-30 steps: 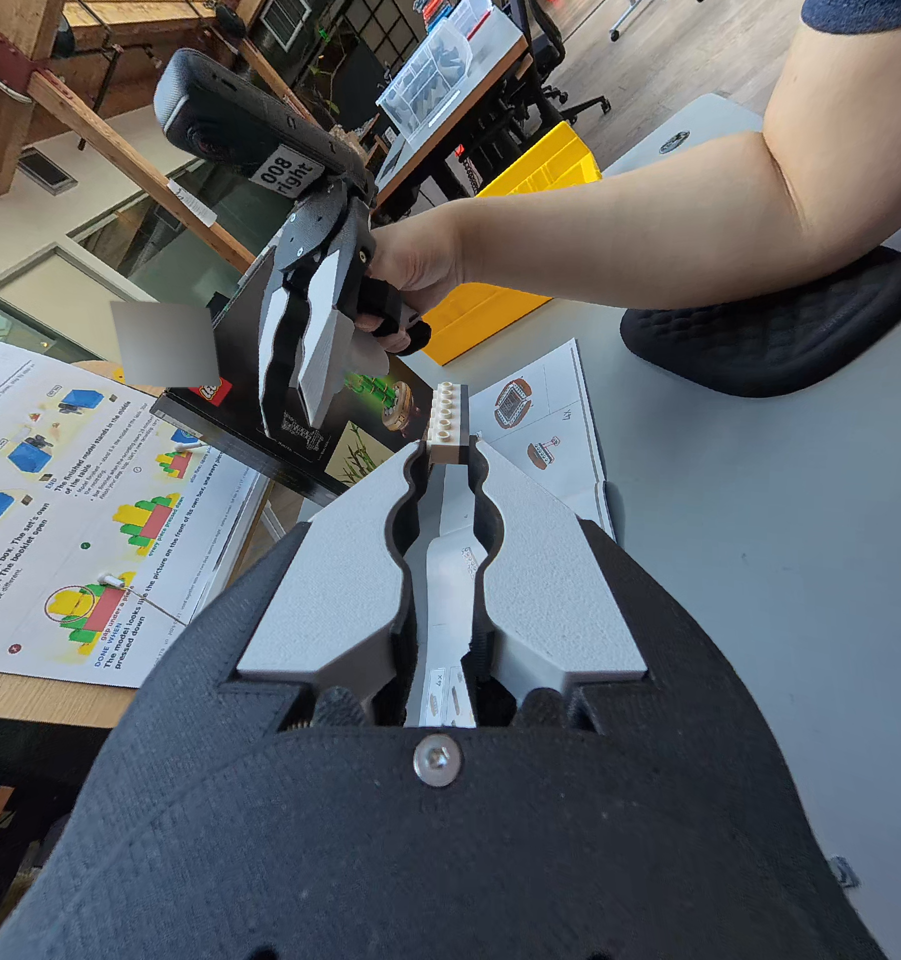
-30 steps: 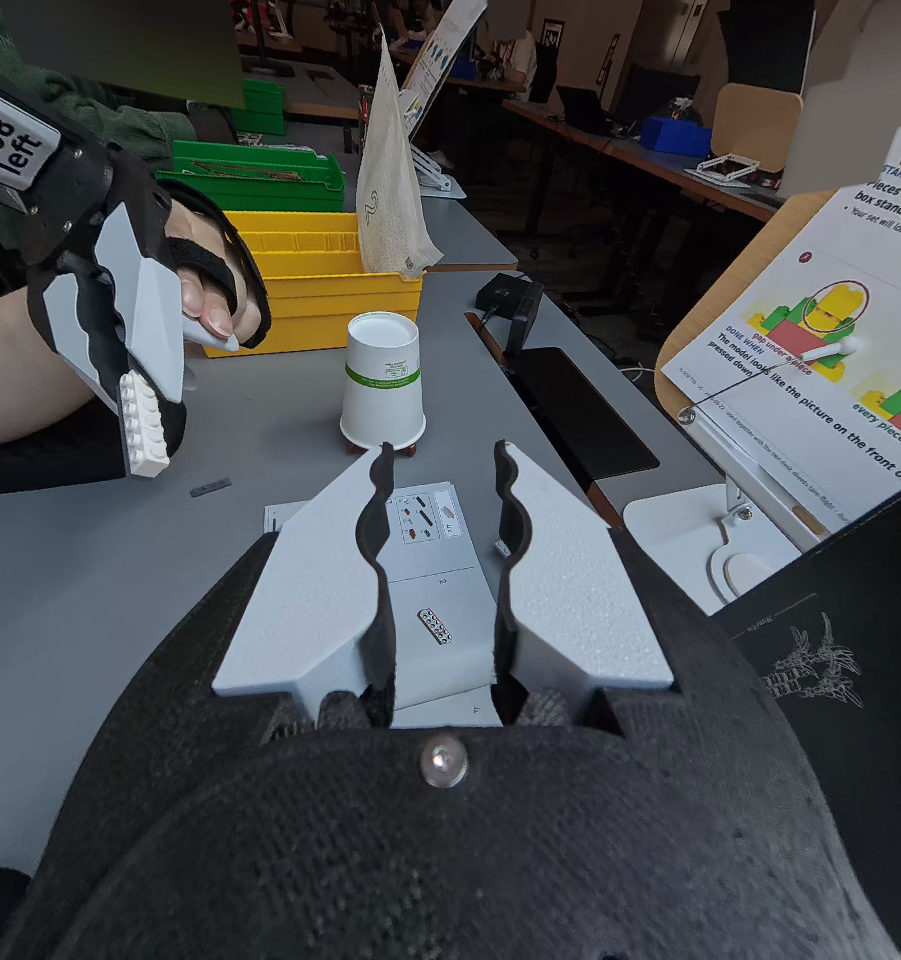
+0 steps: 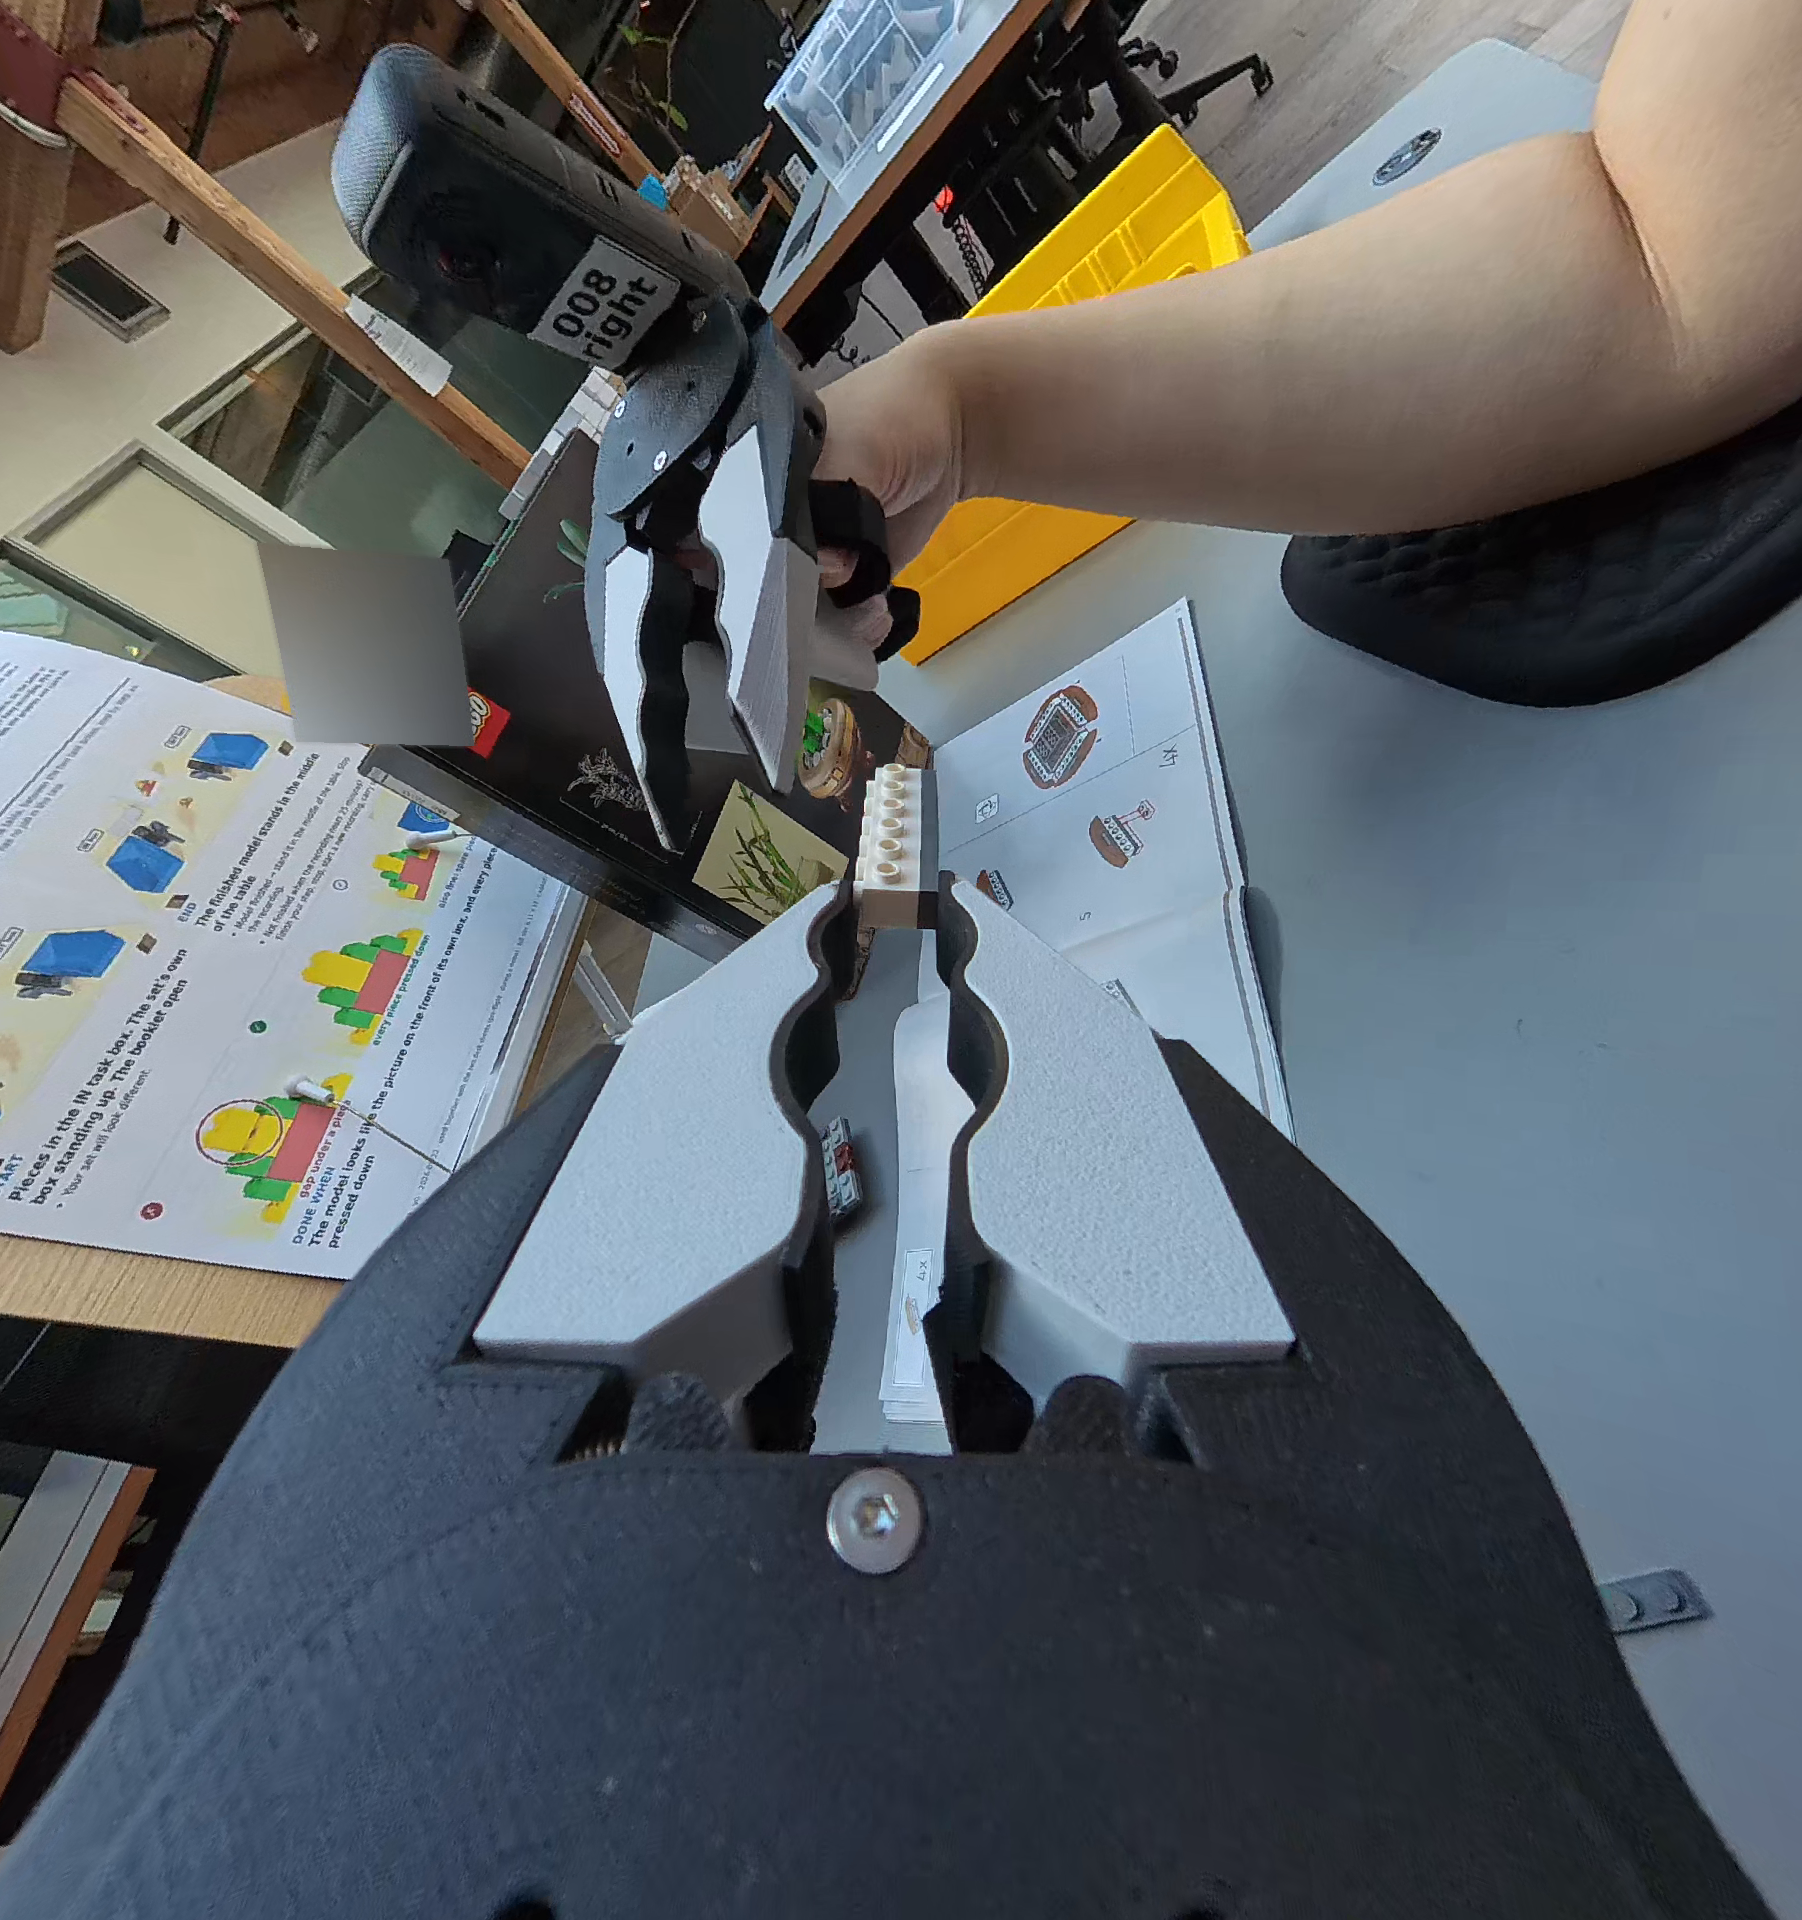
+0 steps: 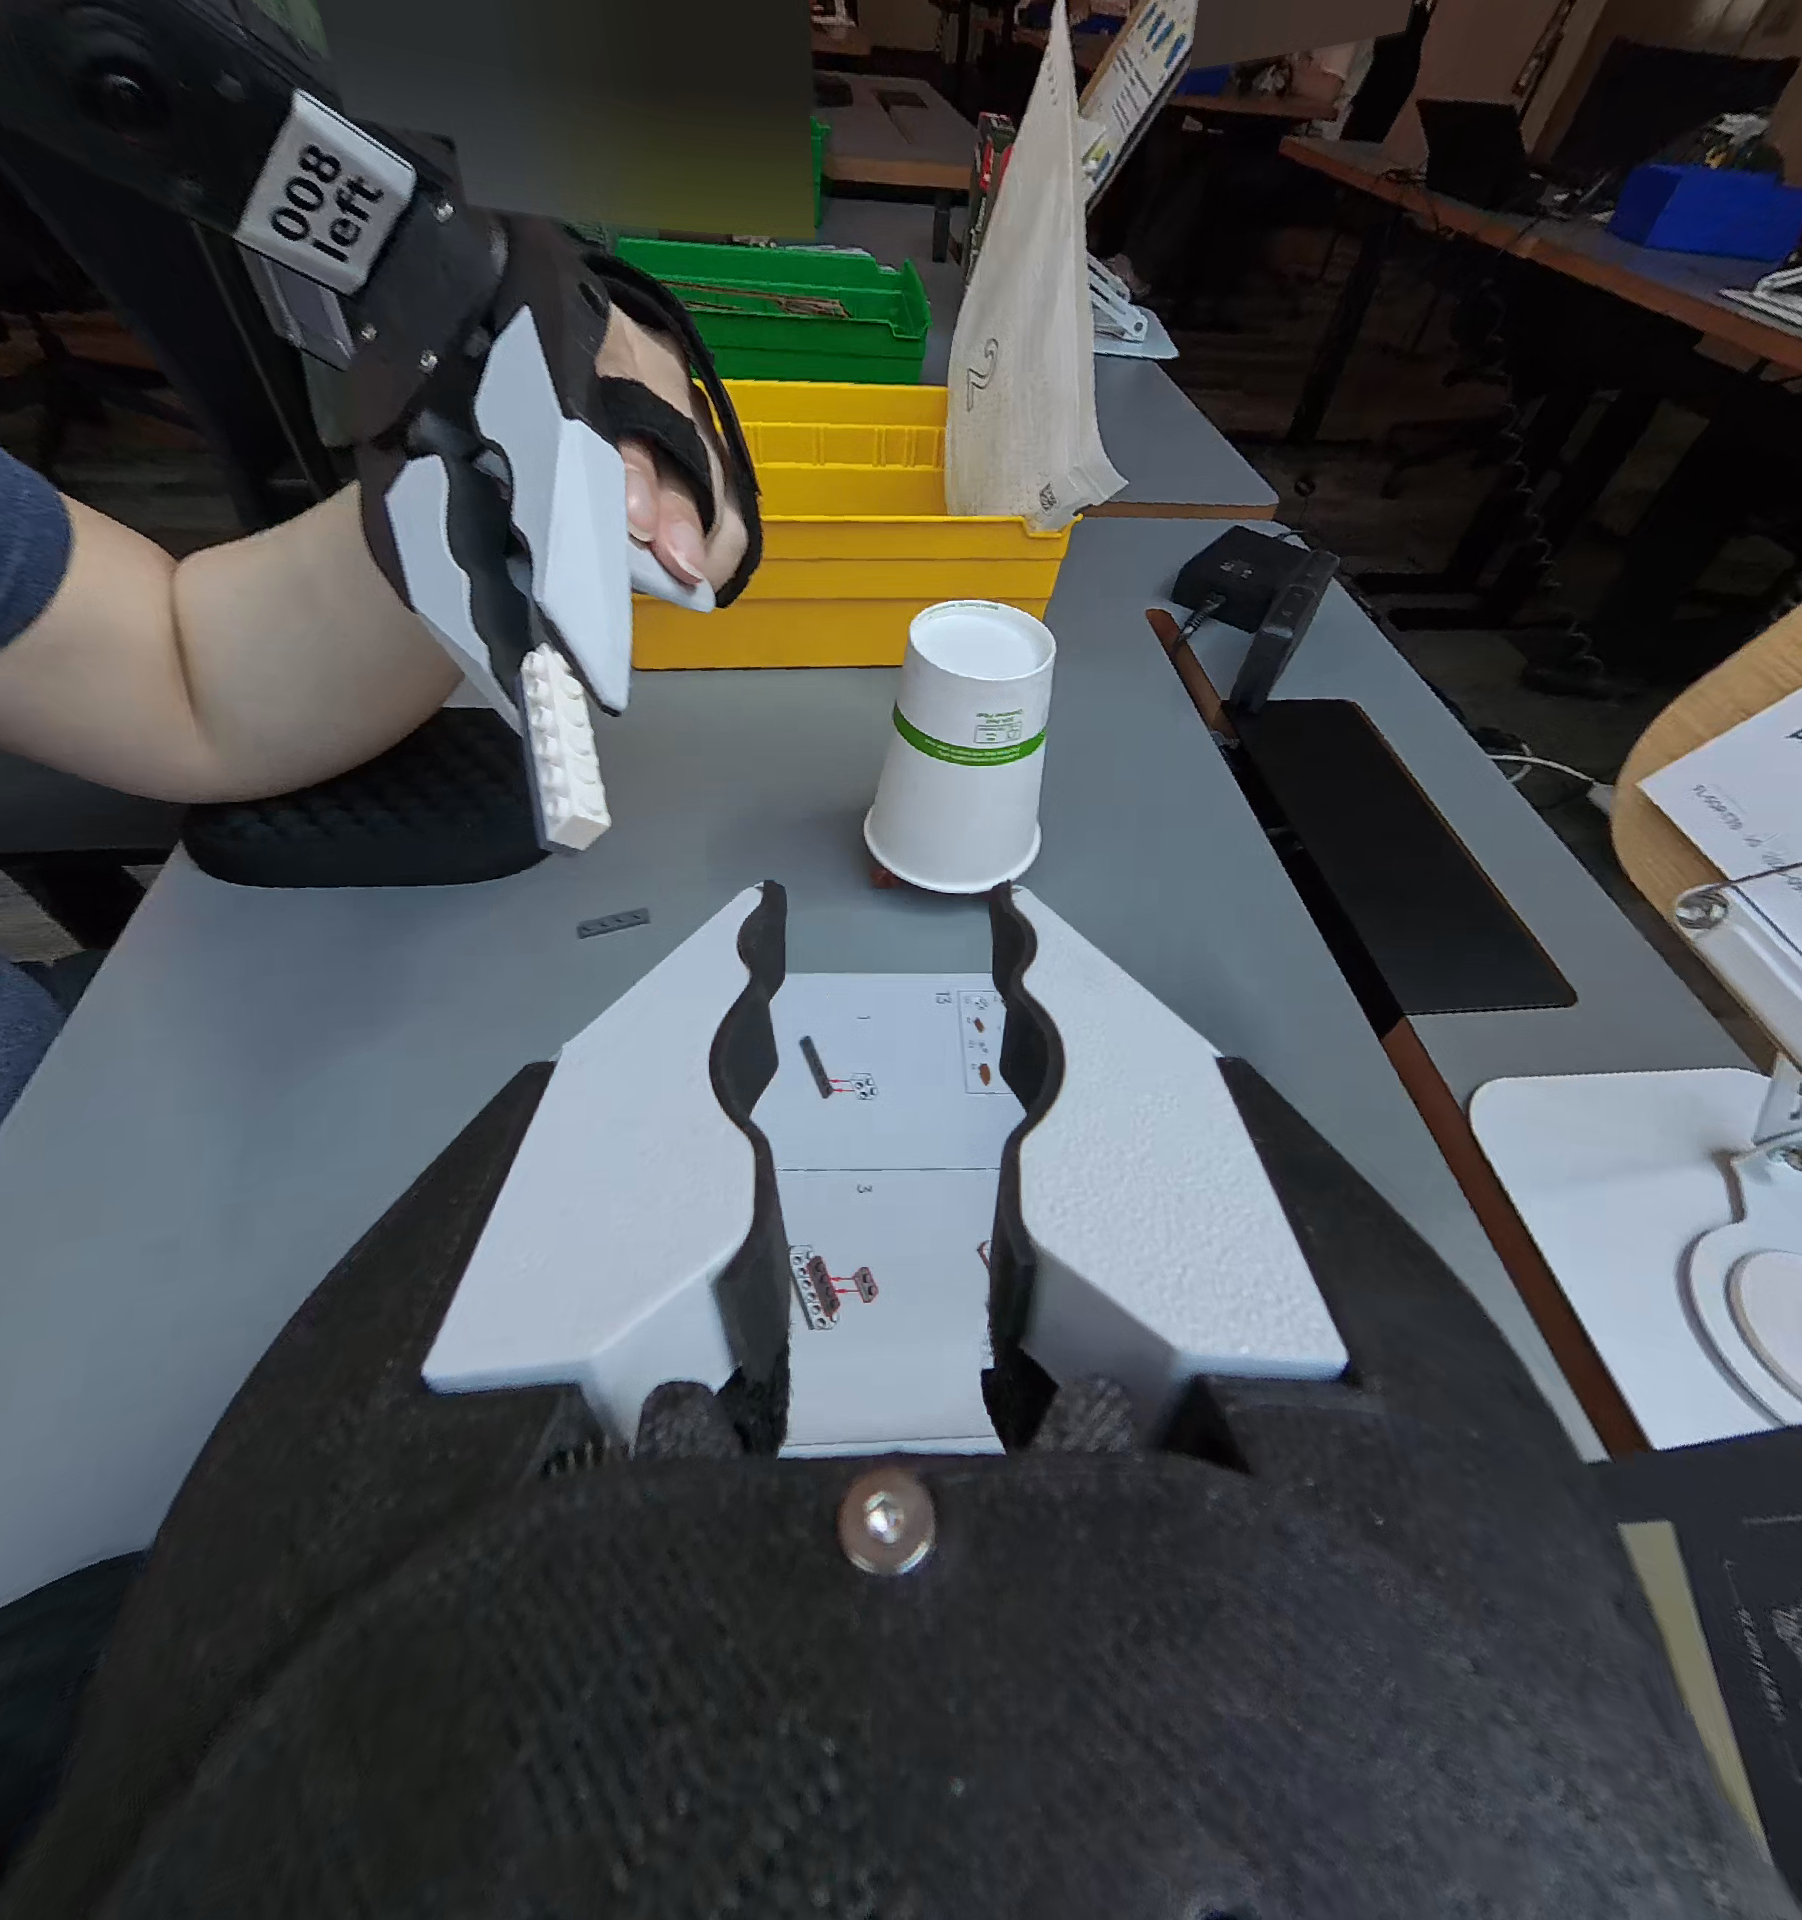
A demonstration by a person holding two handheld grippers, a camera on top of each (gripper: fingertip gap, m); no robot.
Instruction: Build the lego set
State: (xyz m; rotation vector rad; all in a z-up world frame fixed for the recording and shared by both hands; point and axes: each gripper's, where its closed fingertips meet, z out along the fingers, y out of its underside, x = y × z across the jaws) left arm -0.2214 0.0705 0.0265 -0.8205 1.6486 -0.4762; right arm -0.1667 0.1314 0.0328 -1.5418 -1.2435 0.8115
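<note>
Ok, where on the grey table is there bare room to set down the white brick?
Bare grey table lies left of the open instruction booklet, near the small dark flat piece and black padded armrest. It is crowded ahead: upturned white paper cup, yellow plastic bin.

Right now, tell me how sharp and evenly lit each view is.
Left wrist view: bright daylight, the white brick sharp, wide-angle bending at the edges. Right wrist view: dimmer room behind, the paper cup crisp, the black housing near the lens soft.
</note>
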